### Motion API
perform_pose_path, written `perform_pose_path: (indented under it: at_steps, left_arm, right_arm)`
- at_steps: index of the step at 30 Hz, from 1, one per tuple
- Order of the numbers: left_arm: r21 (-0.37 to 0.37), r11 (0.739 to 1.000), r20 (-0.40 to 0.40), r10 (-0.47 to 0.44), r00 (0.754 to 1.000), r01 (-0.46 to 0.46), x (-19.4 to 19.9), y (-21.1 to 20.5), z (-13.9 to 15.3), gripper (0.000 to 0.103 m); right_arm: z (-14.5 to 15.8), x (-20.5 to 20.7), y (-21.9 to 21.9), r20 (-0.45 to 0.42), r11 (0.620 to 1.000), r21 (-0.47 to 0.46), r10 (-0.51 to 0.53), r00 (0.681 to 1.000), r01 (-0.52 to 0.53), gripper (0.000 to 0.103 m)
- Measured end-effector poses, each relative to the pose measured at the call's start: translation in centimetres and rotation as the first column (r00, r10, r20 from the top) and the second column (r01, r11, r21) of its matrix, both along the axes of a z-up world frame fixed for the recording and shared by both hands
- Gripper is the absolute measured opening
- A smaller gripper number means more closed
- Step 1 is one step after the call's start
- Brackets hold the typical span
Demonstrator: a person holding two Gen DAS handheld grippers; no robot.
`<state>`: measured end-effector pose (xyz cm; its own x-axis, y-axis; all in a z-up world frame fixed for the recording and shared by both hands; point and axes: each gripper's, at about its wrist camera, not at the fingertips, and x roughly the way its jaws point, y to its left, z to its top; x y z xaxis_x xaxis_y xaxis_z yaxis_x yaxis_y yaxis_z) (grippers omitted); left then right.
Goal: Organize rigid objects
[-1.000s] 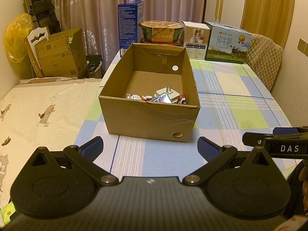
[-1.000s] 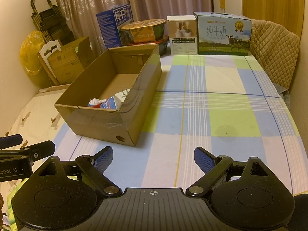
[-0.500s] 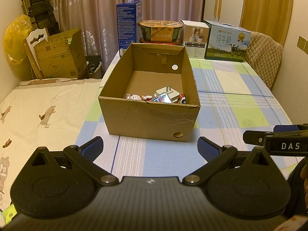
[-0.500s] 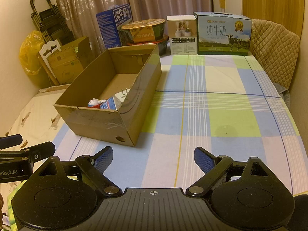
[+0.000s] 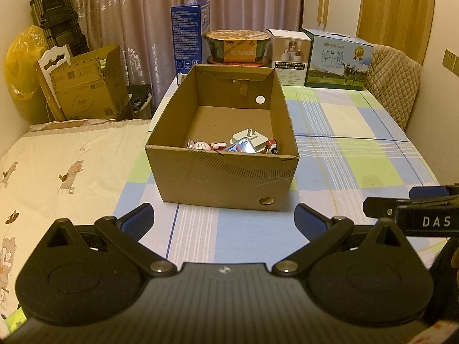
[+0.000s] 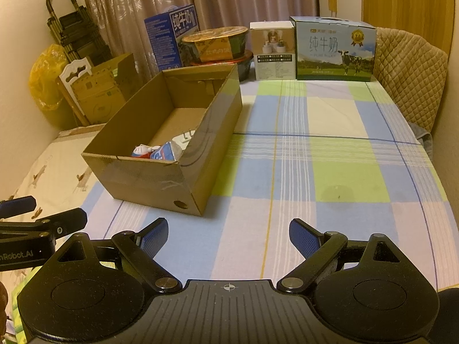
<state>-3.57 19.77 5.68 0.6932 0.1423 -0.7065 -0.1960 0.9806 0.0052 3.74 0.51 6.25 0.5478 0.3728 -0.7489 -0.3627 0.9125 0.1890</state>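
Left gripper [image 5: 223, 219]: jaws spread wide, nothing btwn them, hovering over the checked tablecloth [image 5: 352, 132] just short of the cardboard box [image 5: 226, 177]. Right gripper [image 6: 228, 233]: also wide open & empty, over bare cloth, box off to its left. Inside the box, at the near end: white plug adapter [image 5: 249, 137], small white/red figure [image 5: 202, 145], shiny blue packet [image 5: 242, 146], tiny toy car [image 5: 272, 146]. No loose small items visible on the cloth. Judging by that, sorting looks basically done, nothing obvious left to pick up. Milk carton [image 6: 335, 50] & other boxes along the far edge look like bkgd.
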Motion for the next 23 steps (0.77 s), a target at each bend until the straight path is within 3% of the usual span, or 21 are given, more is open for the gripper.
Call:
perform_pose_path:
  at_steps: [23]
  left_arm:
    - [0.011,1.0,0.0,-0.006,1.0,0.006,0.48,-0.15,-0.07,0.102]
  right_arm:
    - [0.13,-0.21,-0.01,-0.002,1.0,0.009,-0.014,1.0,0.014,0.089]
